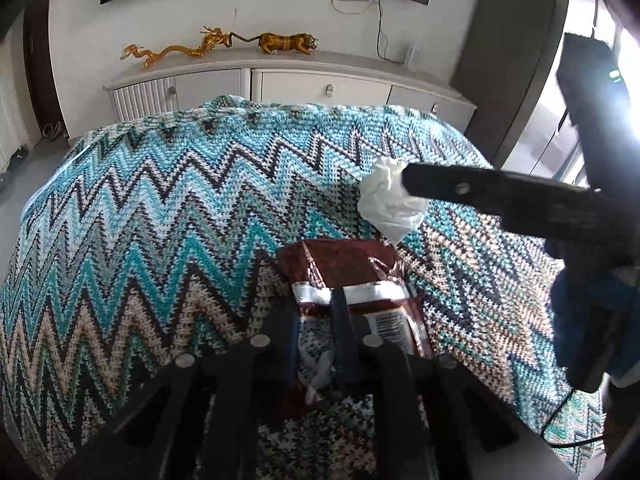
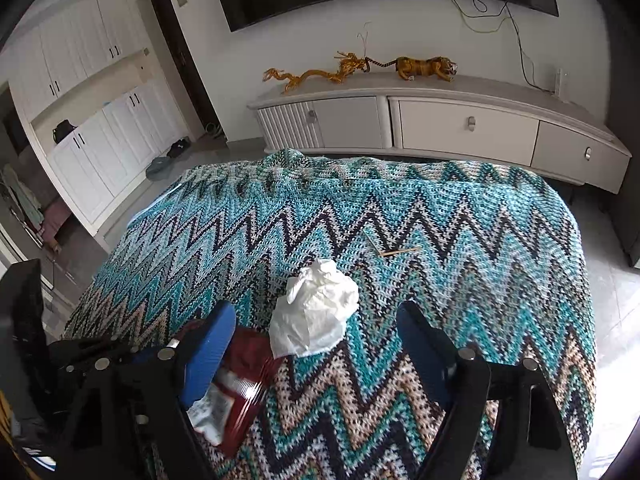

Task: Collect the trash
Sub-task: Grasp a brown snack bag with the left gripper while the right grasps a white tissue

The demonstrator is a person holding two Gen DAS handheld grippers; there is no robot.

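Note:
A dark red snack wrapper (image 1: pixel 352 276) lies on the zigzag knitted blanket (image 1: pixel 160 216). My left gripper (image 1: pixel 320 312) is shut on its near edge. The wrapper also shows in the right wrist view (image 2: pixel 244 376), at lower left. A crumpled white tissue (image 2: pixel 316 312) lies on the blanket just beyond the wrapper. My right gripper (image 2: pixel 316 324) is open, its blue fingers (image 2: pixel 212 344) on either side of the tissue and not touching it. In the left wrist view one right finger (image 1: pixel 460 188) reaches across in front of the tissue (image 1: pixel 388 204).
Two thin wooden sticks (image 2: pixel 390 248) lie on the blanket beyond the tissue. A low white cabinet (image 2: pixel 440 124) with golden dragon (image 2: pixel 320 72) and tiger (image 2: pixel 426 67) figures stands behind, under a wall TV. White cupboards (image 2: pixel 80 120) stand at left.

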